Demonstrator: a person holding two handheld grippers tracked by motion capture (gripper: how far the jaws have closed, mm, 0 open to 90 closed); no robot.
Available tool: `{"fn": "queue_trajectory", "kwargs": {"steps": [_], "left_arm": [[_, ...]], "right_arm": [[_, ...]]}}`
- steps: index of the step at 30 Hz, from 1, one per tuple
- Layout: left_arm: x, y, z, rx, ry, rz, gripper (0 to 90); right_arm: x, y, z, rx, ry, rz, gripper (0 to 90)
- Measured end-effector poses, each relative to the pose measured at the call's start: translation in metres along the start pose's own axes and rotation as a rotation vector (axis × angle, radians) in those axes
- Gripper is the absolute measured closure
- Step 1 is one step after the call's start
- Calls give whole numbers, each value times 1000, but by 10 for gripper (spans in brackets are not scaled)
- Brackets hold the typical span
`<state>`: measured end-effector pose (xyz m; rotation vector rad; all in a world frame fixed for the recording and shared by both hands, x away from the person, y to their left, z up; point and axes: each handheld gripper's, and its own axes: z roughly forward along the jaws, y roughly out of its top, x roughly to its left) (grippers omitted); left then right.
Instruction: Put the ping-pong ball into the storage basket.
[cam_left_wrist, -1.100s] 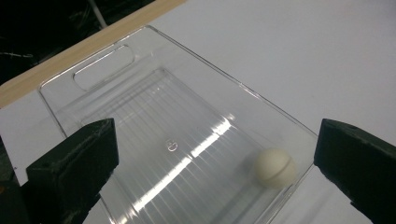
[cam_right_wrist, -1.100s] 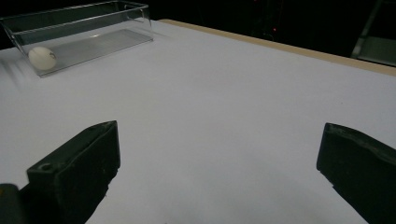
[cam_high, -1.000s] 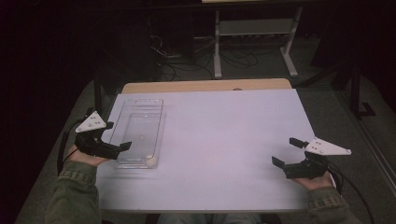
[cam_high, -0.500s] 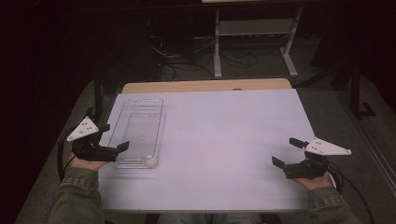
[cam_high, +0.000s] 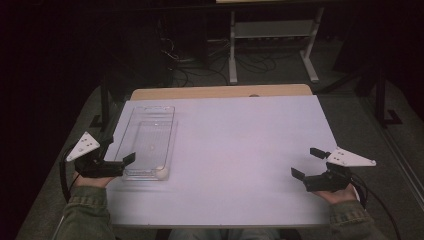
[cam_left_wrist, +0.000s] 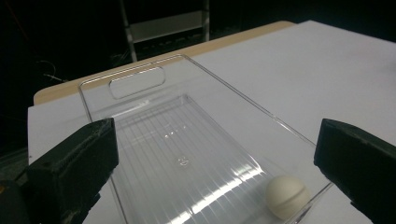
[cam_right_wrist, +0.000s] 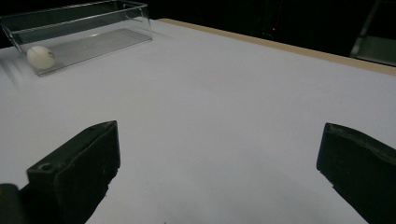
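Note:
A clear plastic tray (cam_high: 152, 108) lies lengthwise on the left part of the white table (cam_high: 240, 150). A small white ball (cam_high: 162, 172) rests inside it at the near right corner. My left gripper (cam_high: 119, 151) is open just off the tray's near left corner, holding nothing. In the left gripper view the tray (cam_left_wrist: 140, 81) and the ball (cam_left_wrist: 287, 195) lie beyond my open left gripper (cam_left_wrist: 215, 149). My right gripper (cam_high: 307, 163) is open and empty near the table's right front edge. In the right gripper view, beyond my right gripper (cam_right_wrist: 217, 154), the tray (cam_right_wrist: 93, 28) and the ball (cam_right_wrist: 40, 56) sit far off at upper left.
A wooden strip (cam_high: 220, 92) borders the table's far edge. Behind it, on the dark floor, stand a white metal shelf frame (cam_high: 272, 30) and cables (cam_high: 190, 70). Bare tabletop stretches between the tray and the right gripper.
My left gripper has drawn back a little to the left and toward the person, away from the tray's near end. The right gripper and the ball have stayed put.

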<state>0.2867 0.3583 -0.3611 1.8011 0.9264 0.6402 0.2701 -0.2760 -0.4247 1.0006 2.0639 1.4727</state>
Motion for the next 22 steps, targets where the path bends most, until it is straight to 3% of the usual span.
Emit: {"fn": "queue_trajectory", "kwargs": {"steps": [11, 22], "left_arm": [[1, -12, -8, -91, 48, -21, 0], [0, -21, -12, -120, 70, -29, 0]], "right_arm": [[0, 0, -1, -5, -2, 1, 0], [0, -1, -1, 2, -2, 2, 0]]}}
